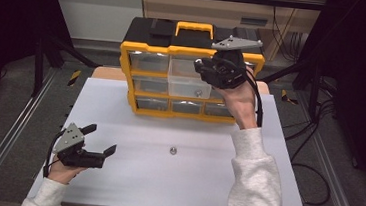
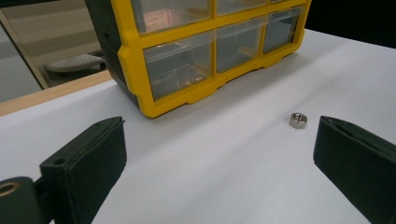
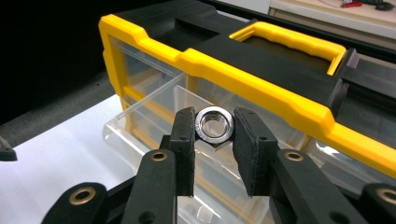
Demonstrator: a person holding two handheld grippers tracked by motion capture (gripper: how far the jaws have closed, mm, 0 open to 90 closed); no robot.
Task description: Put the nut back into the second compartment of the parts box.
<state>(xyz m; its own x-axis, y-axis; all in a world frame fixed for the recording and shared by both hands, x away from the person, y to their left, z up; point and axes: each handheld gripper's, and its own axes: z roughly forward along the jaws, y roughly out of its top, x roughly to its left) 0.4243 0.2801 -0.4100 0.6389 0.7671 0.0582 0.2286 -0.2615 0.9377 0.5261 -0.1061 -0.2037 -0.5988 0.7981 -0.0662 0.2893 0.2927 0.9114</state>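
Steel glints between our right gripper's [image 3: 214,128] jaws: they pinch a hex nut [image 3: 214,124] above the pulled-out clear drawer [image 3: 154,109] of the yellow organizer [image 1: 189,76]. Our left gripper [image 1: 98,142] rests low near the white table's [image 1: 174,182] left edge, its jaws spread wide with nothing between them. A second nut [image 2: 297,120] lies loose on the table in front of the organizer.

Shiny metal nut [image 3: 214,125]; clear glossy plastic drawer [image 3: 154,116].
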